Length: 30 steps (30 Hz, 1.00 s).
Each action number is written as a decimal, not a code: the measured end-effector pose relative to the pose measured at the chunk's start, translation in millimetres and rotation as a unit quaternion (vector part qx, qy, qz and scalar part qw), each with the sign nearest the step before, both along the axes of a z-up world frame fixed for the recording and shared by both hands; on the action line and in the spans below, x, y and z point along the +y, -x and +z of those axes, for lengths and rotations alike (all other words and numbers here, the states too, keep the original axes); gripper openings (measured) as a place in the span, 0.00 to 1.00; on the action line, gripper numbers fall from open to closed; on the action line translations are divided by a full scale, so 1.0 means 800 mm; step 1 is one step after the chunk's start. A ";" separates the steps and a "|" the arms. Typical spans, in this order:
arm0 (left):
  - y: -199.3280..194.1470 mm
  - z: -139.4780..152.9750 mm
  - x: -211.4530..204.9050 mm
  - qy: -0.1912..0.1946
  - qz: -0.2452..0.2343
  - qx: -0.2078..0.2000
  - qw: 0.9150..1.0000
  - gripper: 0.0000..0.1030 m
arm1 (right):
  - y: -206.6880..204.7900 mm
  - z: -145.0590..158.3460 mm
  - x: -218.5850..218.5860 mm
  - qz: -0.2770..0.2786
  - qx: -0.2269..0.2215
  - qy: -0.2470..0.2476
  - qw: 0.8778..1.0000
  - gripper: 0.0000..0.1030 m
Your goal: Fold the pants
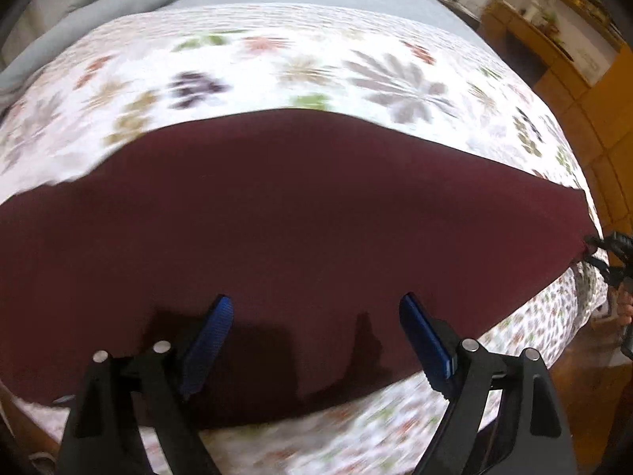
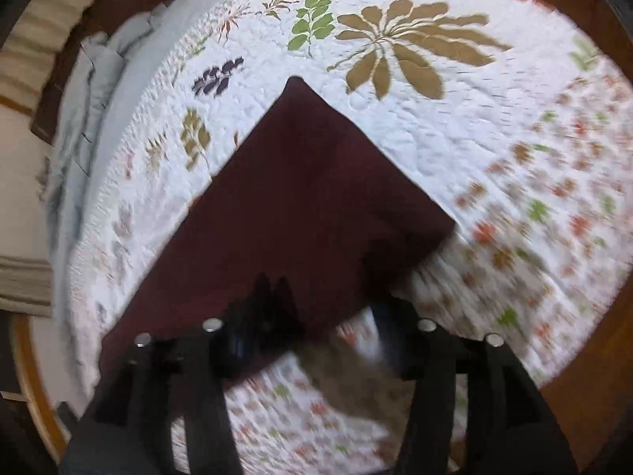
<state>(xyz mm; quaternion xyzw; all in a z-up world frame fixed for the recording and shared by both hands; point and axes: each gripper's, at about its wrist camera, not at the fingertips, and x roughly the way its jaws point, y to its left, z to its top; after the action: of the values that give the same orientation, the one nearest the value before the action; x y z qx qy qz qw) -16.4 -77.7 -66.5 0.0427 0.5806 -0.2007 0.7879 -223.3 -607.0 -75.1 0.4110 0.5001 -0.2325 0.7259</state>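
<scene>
The dark maroon pants (image 1: 285, 213) lie flat as a long band on a white floral quilt (image 1: 277, 55). My left gripper (image 1: 316, 316) hovers open over the near edge of the pants, its blue fingertips (image 1: 215, 328) wide apart and empty. In the right wrist view the pants (image 2: 292, 206) run away as a folded rectangle with a far corner. My right gripper (image 2: 316, 336) is open at the near end of the pants, its fingers blurred. The right gripper also shows in the left wrist view (image 1: 611, 253), at the far right end of the pants.
The quilt (image 2: 435, 126) covers a bed with grey sheets and pillows (image 2: 87, 91) at the head. A wooden bed frame (image 2: 31, 376) rims the quilt. Orange tiled floor (image 1: 593, 118) and wooden furniture (image 1: 530, 35) lie to the right.
</scene>
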 end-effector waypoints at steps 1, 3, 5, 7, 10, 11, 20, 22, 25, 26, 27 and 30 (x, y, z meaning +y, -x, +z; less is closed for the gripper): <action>0.001 0.006 0.025 0.000 0.012 0.003 1.000 0.84 | 0.004 0.003 0.010 0.004 0.015 0.005 1.000 0.52; 0.003 0.017 0.079 -0.003 0.043 0.021 0.999 0.84 | 0.007 0.011 0.040 0.023 0.023 0.008 0.999 0.52; 0.006 0.023 0.118 -0.006 0.066 0.031 0.997 0.84 | -0.003 0.019 0.077 0.051 0.027 0.012 0.998 0.52; 0.010 0.025 0.153 -0.002 0.095 0.045 0.994 0.84 | -0.026 0.029 0.121 0.091 0.009 0.015 0.996 0.50; 0.016 0.016 0.188 0.013 0.128 0.068 0.989 0.84 | -0.083 0.042 0.215 0.193 -0.053 -0.014 0.980 0.49; 0.016 0.011 0.195 0.017 0.134 0.075 0.988 0.83 | -0.098 0.043 0.239 0.222 -0.068 -0.024 0.972 0.49; -0.006 -0.035 0.262 0.141 0.238 0.163 0.947 0.75 | -0.206 0.010 0.414 0.365 -0.075 -0.059 0.926 0.48; -0.014 -0.044 0.273 0.168 0.253 0.186 0.934 0.75 | -0.211 0.005 0.431 0.376 -0.072 -0.063 0.922 0.48; -0.016 -0.044 0.279 0.184 0.261 0.204 0.925 0.73 | -0.215 -0.012 0.444 0.380 -0.052 -0.063 0.922 0.49; -0.015 -0.043 0.281 0.190 0.261 0.206 0.924 0.73 | -0.217 -0.021 0.445 0.377 -0.043 -0.069 0.923 0.49; -0.018 -0.041 0.280 0.195 0.261 0.208 0.922 0.73 | -0.218 -0.026 0.446 0.375 -0.041 -0.071 0.924 0.49; -0.019 -0.049 0.289 0.205 0.267 0.220 0.916 0.73 | -0.220 -0.032 0.445 0.370 -0.051 -0.079 0.924 0.51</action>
<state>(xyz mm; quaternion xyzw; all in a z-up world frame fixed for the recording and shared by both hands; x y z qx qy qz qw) -1.3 153.3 -105.5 -0.3214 0.6754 -0.1017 0.6559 -46.9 -251.0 -100.5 0.2634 0.5958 0.1142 0.7500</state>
